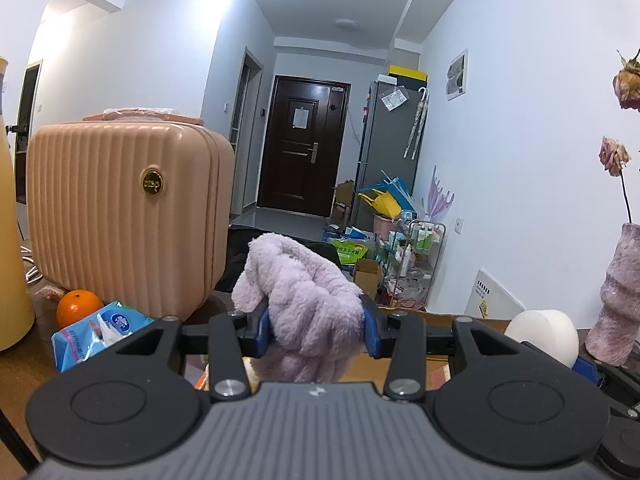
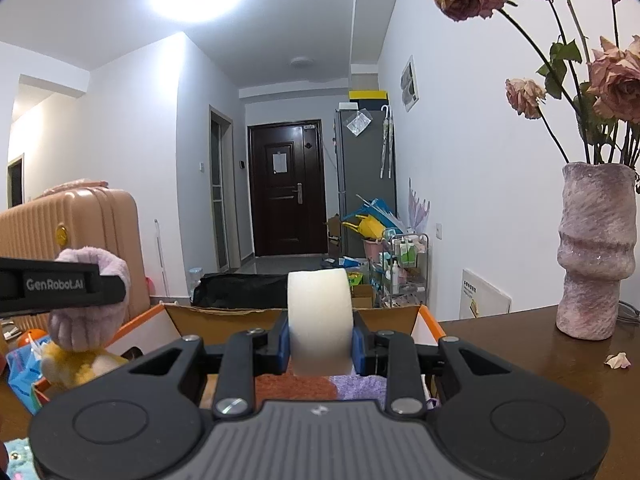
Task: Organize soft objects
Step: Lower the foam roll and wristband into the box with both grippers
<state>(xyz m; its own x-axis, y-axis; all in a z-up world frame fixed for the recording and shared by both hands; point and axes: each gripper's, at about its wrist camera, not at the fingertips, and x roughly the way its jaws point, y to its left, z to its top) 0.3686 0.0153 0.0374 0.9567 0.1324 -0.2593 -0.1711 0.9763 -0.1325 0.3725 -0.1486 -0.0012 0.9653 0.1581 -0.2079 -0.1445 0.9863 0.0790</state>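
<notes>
I have my left hand-held gripper (image 1: 316, 330) pinching a lilac plush toy (image 1: 308, 300) and my right hand-held gripper (image 2: 320, 346) pinching a white foam roll (image 2: 320, 316); the open cardboard box (image 2: 224, 314) lies just below and ahead, near the tabletop (image 2: 520, 360) edge, right hand nearer

Two grippers, each holding one soft item: one lilac plush towel (image 1: 308, 304) and one white foam block (image 2: 320, 316). One pink suitcase (image 1: 124, 216) far left, one orange (image 1: 78, 306), one tissue pack (image 1: 96, 330), one cardboard box (image 2: 224, 316), one vase (image 2: 596, 252) right.
</notes>
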